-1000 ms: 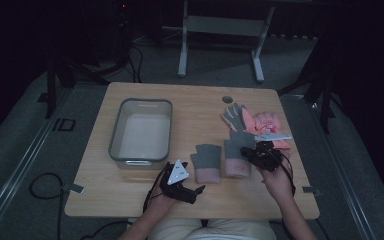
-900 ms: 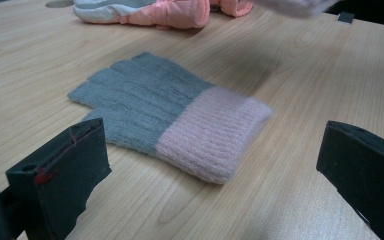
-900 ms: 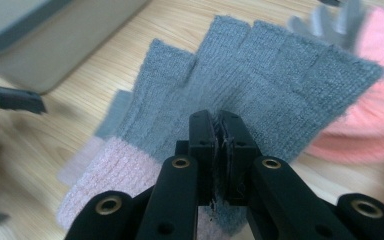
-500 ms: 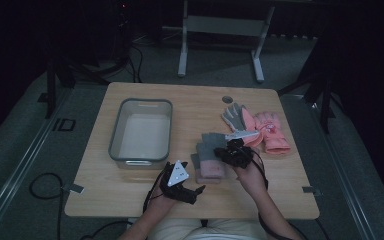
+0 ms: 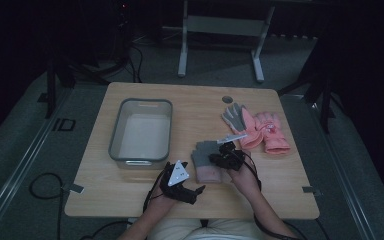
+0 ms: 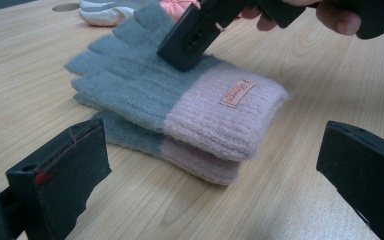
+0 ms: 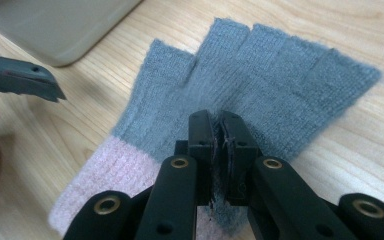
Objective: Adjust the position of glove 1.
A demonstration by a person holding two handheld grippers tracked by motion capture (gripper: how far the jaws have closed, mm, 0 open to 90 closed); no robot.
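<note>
Pinching the top layer of the grey-and-pink knit gloves (image 7: 260,85), stacked near the table's (image 5: 130,200) front edge, the right gripper (image 7: 219,131) is clenched on the grey knit. The left gripper (image 5: 192,192) is held released beside them. A slow, straight lift is advised, so the lower glove is left undisturbed.

Each hand carries a black two-jaw gripper. The left gripper (image 5: 180,184) has a grey three-cornered plate (image 5: 178,173) on top, marked with small dark dots, and a black cable trailing from its body. Its jaws are flat black blocks; one bears a thin red line along its edge. The right gripper (image 7: 218,131) has black linkage arms fitted with brass-coloured eyelets, and its inner pads look worn and frayed. Both forearms are bare.
</note>
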